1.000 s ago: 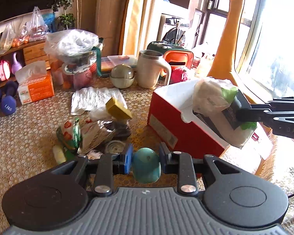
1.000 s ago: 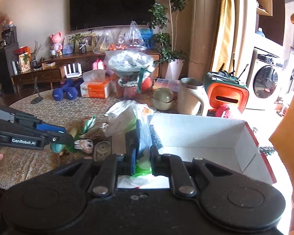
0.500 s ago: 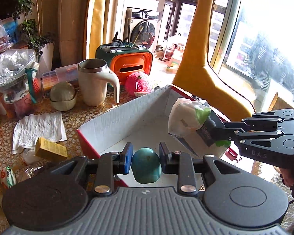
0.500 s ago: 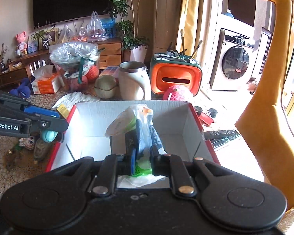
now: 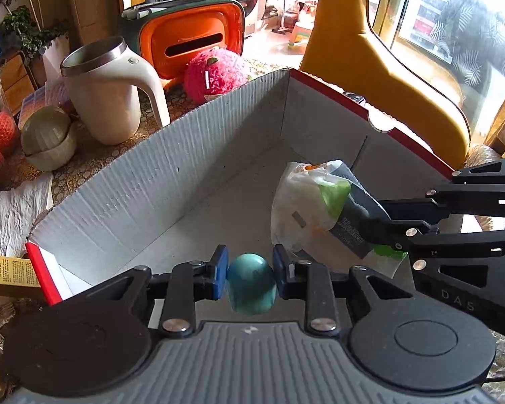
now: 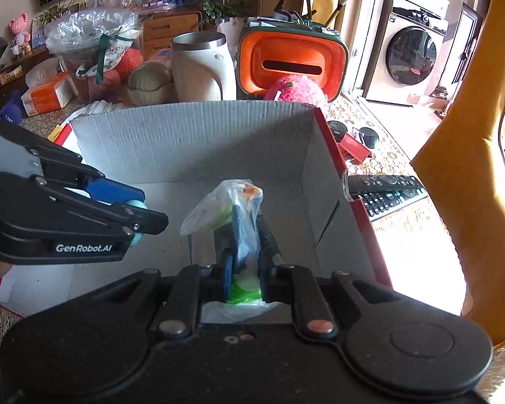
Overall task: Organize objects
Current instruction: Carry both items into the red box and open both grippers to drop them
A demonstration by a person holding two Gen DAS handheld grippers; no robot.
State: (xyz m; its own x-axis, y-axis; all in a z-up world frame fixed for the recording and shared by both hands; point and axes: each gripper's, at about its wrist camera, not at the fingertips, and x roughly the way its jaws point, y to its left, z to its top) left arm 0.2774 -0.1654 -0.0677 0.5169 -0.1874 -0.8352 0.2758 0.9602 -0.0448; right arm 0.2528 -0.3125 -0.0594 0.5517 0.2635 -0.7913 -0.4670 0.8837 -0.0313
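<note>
The left gripper is clamped on a smooth teal egg, its blue pads pressing the rounded sides, and the right gripper is pinched tight on a crinkled plastic packet, white and green with a dark label. Both loads hang above the bare floor of the open box, a corrugated cardboard carton, grey-white inside with red outer walls; neither seems to touch the bottom yet. The two grippers sit close together over the same corner, so a collision between them, or the egg snagging the loose film of the packet, looks like the main risk. The egg is hard, slick and round: let go from a height it would likely bounce or roll across the flat cardboard. The packet is soft and floppy and may cling to the pads on release. Outside the box stand a cream mug with a steel rim, a fuzzy pink ball, and an orange bin, all well clear.
</note>
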